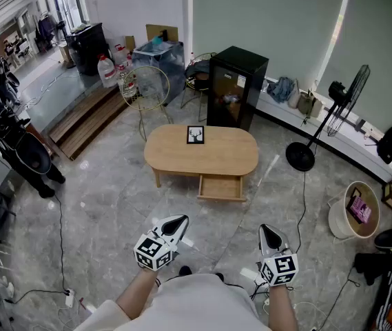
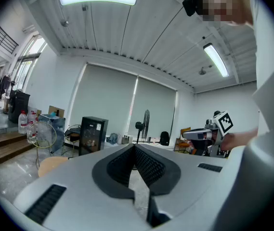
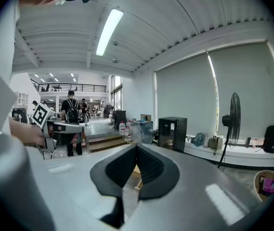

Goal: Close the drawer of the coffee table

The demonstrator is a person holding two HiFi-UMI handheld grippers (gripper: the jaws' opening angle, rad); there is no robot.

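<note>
An oval wooden coffee table (image 1: 209, 158) stands on the marble floor ahead of me. Its drawer (image 1: 221, 187) is pulled out toward me on the near side. A small framed picture (image 1: 196, 134) rests on the tabletop. My left gripper (image 1: 178, 221) and right gripper (image 1: 269, 234) are held low and close to my body, well short of the table. Both have their jaws shut with nothing between them. In the left gripper view only an edge of the table (image 2: 50, 164) shows at the left. In the right gripper view a strip of the table (image 3: 136, 172) shows between the jaws.
A black mini fridge (image 1: 235, 87) stands behind the table. A standing fan (image 1: 330, 116) is at the right, a round wire fan (image 1: 144, 87) at the left. Cables (image 1: 61, 247) run over the floor. A basket (image 1: 354, 209) sits at the right. People (image 1: 9, 140) stand far left.
</note>
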